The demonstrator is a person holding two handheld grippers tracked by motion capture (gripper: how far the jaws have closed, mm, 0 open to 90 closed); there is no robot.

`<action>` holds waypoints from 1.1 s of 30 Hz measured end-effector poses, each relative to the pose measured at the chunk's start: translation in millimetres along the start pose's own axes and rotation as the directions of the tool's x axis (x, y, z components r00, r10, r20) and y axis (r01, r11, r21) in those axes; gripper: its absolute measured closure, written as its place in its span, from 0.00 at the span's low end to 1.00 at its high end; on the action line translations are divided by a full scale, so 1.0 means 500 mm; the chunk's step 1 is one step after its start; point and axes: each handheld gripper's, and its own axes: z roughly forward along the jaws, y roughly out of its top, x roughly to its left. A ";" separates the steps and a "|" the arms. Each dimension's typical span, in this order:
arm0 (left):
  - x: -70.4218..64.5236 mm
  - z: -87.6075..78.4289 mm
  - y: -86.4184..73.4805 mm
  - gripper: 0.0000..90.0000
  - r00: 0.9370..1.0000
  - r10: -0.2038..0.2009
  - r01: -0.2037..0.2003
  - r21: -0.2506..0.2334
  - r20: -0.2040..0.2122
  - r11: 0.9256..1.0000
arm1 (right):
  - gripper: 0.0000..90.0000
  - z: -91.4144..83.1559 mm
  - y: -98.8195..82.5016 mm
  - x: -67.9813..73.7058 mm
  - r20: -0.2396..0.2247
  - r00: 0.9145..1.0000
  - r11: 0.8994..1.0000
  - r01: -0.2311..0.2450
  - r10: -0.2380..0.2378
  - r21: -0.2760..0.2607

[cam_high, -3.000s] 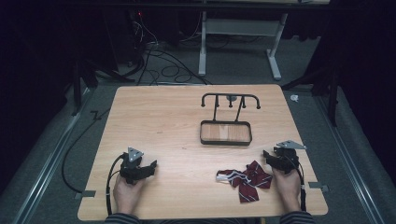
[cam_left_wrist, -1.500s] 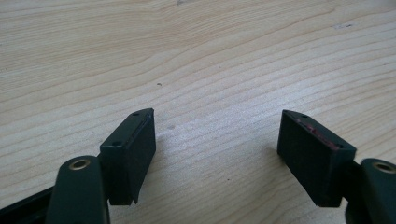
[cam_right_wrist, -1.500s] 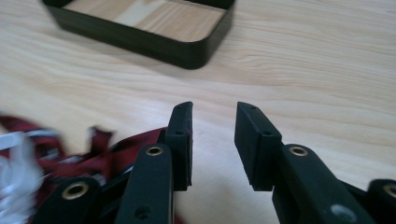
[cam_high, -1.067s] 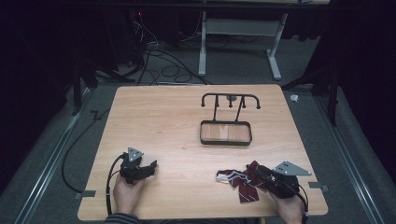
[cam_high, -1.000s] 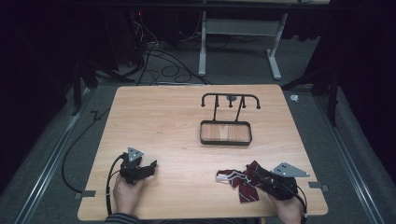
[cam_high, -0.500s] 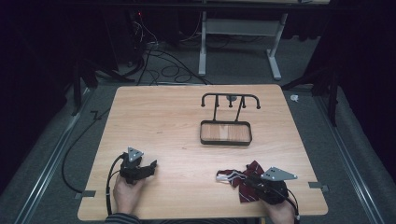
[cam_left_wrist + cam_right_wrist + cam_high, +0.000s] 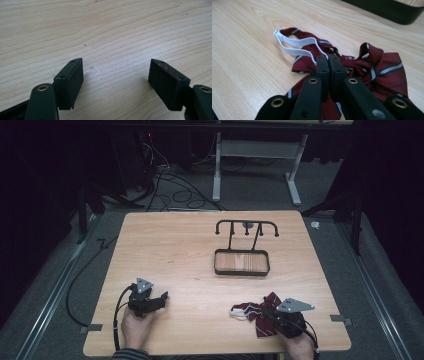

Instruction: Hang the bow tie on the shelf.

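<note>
1. The right gripper (image 7: 328, 60), jaws just closed, pinches the striped maroon bow tie (image 7: 377, 72) lying at the table's (image 7: 190, 245) near right.
2. The left gripper (image 7: 116, 75) rests spread over bare wood.

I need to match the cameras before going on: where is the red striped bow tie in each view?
High view: the bow tie lies near the table's front right edge, at the right gripper.
Left gripper view: open jaws over bare wood.
Right gripper view: the tie spreads centre to right, the shut jaws on it near its white elastic band.
Shared landmark: the black tray.
</note>
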 end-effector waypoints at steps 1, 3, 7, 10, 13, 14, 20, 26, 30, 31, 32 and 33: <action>0.000 0.000 0.000 0.32 1.000 0.000 0.000 0.000 0.000 1.000 | 1.00 -0.001 0.002 -0.001 -0.001 1.000 1.000 -0.002 0.002 -0.003; 0.000 0.000 0.000 0.32 1.000 0.000 0.000 0.000 0.000 1.000 | 1.00 -0.003 0.007 -0.002 -0.003 1.000 1.000 0.000 0.000 -0.009; 0.000 0.000 0.000 0.32 1.000 -0.003 0.003 -0.001 0.001 1.000 | 1.00 -0.008 0.016 -0.003 -0.005 1.000 1.000 0.005 -0.005 -0.023; 0.000 0.000 0.000 0.32 1.000 -0.002 0.002 0.000 0.000 1.000 | 1.00 -0.019 0.032 -0.005 -0.010 1.000 0.999 0.006 -0.006 -0.050; 0.001 0.000 0.000 0.32 1.000 -0.004 0.004 -0.002 0.003 1.000 | 1.00 -0.030 0.049 -0.008 -0.014 1.000 0.997 0.021 -0.022 -0.075; 0.001 0.000 0.000 0.32 1.000 -0.004 0.004 -0.002 0.003 1.000 | 1.00 -0.034 0.054 -0.009 -0.015 1.000 0.996 0.022 -0.023 -0.083; 0.001 0.000 0.000 0.32 1.000 -0.003 0.003 -0.001 0.003 1.000 | 1.00 -0.061 0.093 -0.015 -0.009 0.999 0.990 0.050 -0.052 -0.134; 0.001 0.000 0.000 0.32 1.000 -0.007 0.007 -0.004 0.004 1.000 | 1.00 -0.078 0.133 -0.016 0.007 0.997 0.982 0.082 -0.082 -0.172; 0.001 0.000 0.000 0.32 1.000 -0.008 0.008 -0.004 0.005 1.000 | 1.00 -0.087 0.154 -0.016 0.018 0.995 0.977 0.100 -0.099 -0.190; 0.001 0.000 0.000 0.32 1.000 -0.008 0.008 -0.004 0.005 1.000 | 1.00 -0.090 0.160 -0.016 0.023 0.994 0.975 0.108 -0.106 -0.195; 0.001 0.000 0.000 0.32 1.000 -0.008 0.008 -0.004 0.005 1.000 | 1.00 -0.094 0.166 -0.015 0.029 0.993 0.973 0.116 -0.112 -0.197; 0.001 0.000 0.000 0.32 1.000 -0.008 0.008 -0.004 0.005 1.000 | 1.00 -0.098 0.172 -0.015 0.032 0.993 0.972 0.118 -0.114 -0.205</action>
